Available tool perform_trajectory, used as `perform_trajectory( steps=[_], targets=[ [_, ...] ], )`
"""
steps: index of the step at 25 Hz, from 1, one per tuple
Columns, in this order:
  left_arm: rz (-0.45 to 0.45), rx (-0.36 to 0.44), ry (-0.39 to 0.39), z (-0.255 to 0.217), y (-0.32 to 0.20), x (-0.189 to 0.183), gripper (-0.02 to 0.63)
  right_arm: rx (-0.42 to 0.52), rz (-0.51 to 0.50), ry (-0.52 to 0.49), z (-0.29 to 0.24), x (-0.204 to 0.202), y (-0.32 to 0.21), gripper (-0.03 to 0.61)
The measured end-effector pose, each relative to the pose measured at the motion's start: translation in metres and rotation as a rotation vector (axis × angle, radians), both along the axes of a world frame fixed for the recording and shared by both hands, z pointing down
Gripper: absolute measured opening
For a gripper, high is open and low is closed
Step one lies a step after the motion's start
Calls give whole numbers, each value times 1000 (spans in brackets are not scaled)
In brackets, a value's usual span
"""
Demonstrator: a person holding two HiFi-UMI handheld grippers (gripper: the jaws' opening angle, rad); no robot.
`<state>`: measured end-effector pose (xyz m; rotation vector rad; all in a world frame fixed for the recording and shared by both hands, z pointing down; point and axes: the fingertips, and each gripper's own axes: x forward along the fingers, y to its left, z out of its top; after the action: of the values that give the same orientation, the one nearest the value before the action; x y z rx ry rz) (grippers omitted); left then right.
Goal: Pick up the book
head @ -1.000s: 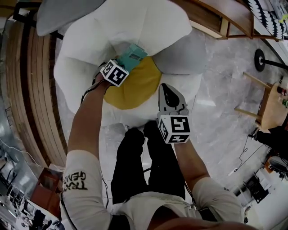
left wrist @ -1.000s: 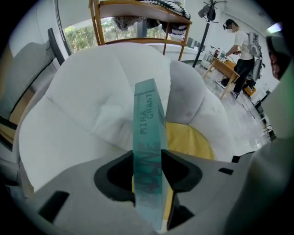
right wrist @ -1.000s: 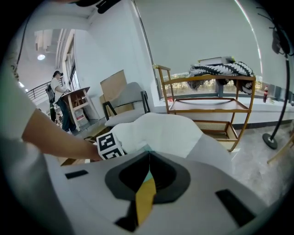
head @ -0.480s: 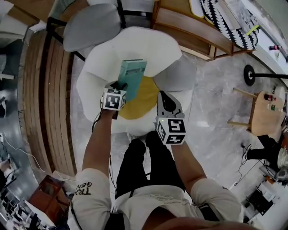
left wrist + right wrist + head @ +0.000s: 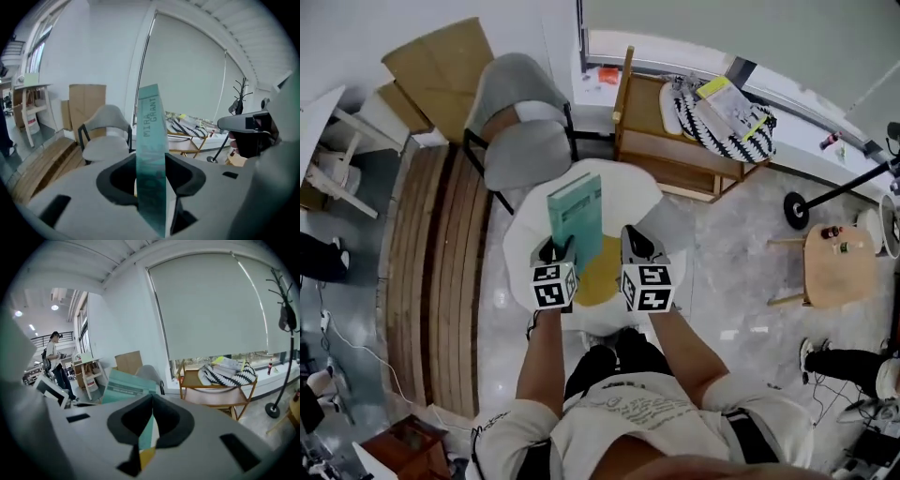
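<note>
The teal book [image 5: 577, 220] is off the white flower-shaped cushion [image 5: 623, 187], which has a yellow centre [image 5: 602, 279]. My left gripper [image 5: 561, 249] is shut on the book's lower end. In the left gripper view the book [image 5: 152, 140] stands upright, spine toward the camera, with the left gripper [image 5: 151, 176] clamped on both sides of it. My right gripper [image 5: 636, 242] hangs just right of the book, apart from it. The right gripper view shows the right gripper [image 5: 151, 401] with its jaw tips touching and nothing between them, and the book [image 5: 125, 386] lies beyond on the left.
A grey chair [image 5: 520, 141] stands behind the cushion. A wooden bench [image 5: 670, 141] holds a striped pillow [image 5: 722, 117]. A small round table [image 5: 839, 267] is at the right and a stand's base [image 5: 797, 208] near it. Wooden decking [image 5: 431, 272] and cardboard [image 5: 441, 61] are at the left.
Both grippers have risen well above the cushion. The left one has carried the book up off it and rolled it upright. The right gripper has stayed shut and empty.
</note>
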<state>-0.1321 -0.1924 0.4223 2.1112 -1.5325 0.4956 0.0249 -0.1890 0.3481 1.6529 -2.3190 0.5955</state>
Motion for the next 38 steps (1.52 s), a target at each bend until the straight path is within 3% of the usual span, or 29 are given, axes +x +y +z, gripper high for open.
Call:
perform_trajectory(
  steps=[8,11,15,24,28,38],
  targets=[
    [-108,266,-70,-158,33,1,193,243,-50,27,-133,-25,20,26],
    [-165,345,-56,-199,35,-6,193,298,-47,17,-163,-30,21,26],
    [-230,433,-101,-235,37,-10,192,341,-37,-9,-189,-27,22,26],
    [-230,509,-97,-271,20,-5,183,409,-31,-19,-219,-21,14,26],
    [-211,461,-68,-264,17,5,178,410,-40,-15,-219,-20,14,26],
    [-171,474,-71,-266,11,18,176,401,-62,-10,-214,-20,12,26]
  ],
)
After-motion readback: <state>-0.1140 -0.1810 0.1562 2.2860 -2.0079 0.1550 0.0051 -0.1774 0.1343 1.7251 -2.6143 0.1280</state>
